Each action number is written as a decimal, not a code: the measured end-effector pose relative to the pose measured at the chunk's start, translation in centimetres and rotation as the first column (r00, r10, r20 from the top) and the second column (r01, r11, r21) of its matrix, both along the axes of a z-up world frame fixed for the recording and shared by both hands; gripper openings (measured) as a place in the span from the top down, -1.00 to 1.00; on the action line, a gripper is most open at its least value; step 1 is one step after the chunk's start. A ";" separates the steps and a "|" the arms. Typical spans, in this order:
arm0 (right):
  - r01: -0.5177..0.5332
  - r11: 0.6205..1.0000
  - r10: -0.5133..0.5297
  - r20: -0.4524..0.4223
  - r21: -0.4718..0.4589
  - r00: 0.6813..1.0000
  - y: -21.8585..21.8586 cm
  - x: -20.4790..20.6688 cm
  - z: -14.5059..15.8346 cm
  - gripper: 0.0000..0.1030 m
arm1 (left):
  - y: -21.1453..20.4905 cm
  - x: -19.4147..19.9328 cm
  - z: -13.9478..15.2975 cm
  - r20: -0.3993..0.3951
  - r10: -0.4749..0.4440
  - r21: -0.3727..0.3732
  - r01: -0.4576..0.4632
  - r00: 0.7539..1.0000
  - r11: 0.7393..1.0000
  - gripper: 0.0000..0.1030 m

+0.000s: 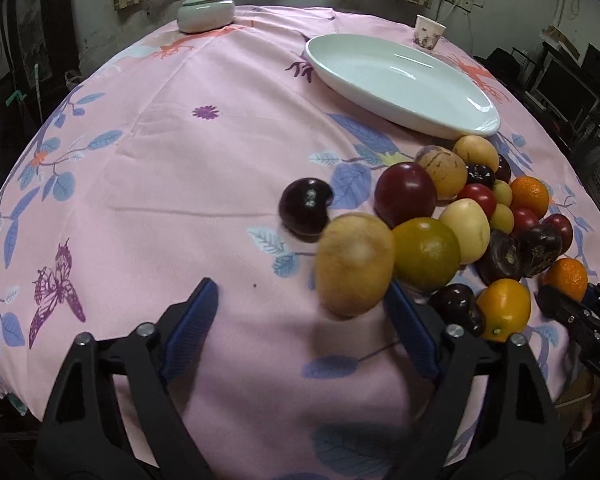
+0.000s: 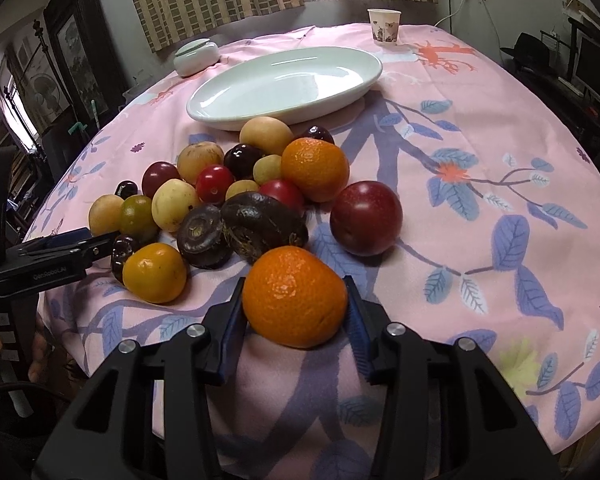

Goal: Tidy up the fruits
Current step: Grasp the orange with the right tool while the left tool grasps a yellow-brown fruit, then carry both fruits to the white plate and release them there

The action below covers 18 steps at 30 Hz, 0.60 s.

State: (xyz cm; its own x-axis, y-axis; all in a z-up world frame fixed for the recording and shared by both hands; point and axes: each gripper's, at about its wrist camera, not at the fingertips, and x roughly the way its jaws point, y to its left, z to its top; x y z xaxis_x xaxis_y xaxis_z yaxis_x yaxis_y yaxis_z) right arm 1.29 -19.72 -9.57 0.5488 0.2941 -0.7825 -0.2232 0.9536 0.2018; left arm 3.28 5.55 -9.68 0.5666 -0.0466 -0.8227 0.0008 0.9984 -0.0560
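A pile of mixed fruits (image 2: pixel 236 184) lies on the pink tablecloth in front of a white oval plate (image 2: pixel 284 84), which holds nothing. My right gripper (image 2: pixel 296 304) is shut on an orange tangerine (image 2: pixel 294 296) at the near edge of the pile. My left gripper (image 1: pixel 300 304) is open; its right finger touches or stands just beside a tan potato-like fruit (image 1: pixel 354 264) at the pile's left end. That fruit also shows in the right wrist view (image 2: pixel 105 213). A dark plum (image 1: pixel 305 206) lies apart to the left. A red plum (image 2: pixel 366 218) lies to the right of the pile.
A lidded white jar (image 1: pixel 206 12) stands at the far left of the table. A paper cup (image 2: pixel 384 26) stands behind the plate. The pink floral tablecloth (image 1: pixel 180 184) spreads to the left of the pile. Dark furniture rings the table.
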 end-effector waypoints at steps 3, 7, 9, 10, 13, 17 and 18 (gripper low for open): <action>-0.001 1.000 0.001 0.004 -0.004 1.000 0.1 0.0 0.1 0.11 | -0.5 0.5 0.2 0.022 -0.015 -0.001 0.015 1.000 1.000 -0.28; -0.002 1.000 0.002 0.012 -0.012 1.000 0.3 -0.1 0.3 0.12 | -0.7 0.6 0.5 0.029 -0.046 -0.062 0.048 0.999 0.997 0.27; 0.000 1.000 0.001 0.025 -0.013 1.000 0.4 -0.4 0.6 0.12 | -0.9 0.5 0.6 0.032 -0.053 -0.069 0.055 0.998 0.996 0.27; -0.001 1.000 0.001 0.031 -0.015 1.000 0.5 -0.4 0.8 0.12 | -1.0 0.3 0.7 0.033 -0.055 -0.072 0.057 0.998 0.996 0.27; 0.000 1.000 0.000 0.047 -0.007 0.999 0.5 -0.6 1.5 0.12 | -0.8 -0.4 1.5 0.044 -0.061 -0.090 0.064 0.997 0.994 0.27; -0.010 1.000 0.009 0.073 0.018 0.997 0.6 -0.7 2.7 0.12 | -1.0 -1.8 3.6 0.089 -0.091 -0.111 0.100 0.992 0.989 0.27; -0.017 1.000 0.016 0.080 0.023 0.997 0.7 -0.7 3.0 0.12 | -1.2 -2.1 4.2 0.102 -0.099 -0.105 0.110 0.990 0.988 0.27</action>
State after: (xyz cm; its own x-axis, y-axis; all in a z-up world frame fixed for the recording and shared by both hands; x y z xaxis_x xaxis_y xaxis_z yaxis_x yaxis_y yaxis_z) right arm 0.61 -19.00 -6.58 0.6039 0.3214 -0.7294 -0.2551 0.9449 0.2051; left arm 1.16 4.37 -5.50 0.6301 -0.1972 -0.7510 0.1155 0.9803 -0.1605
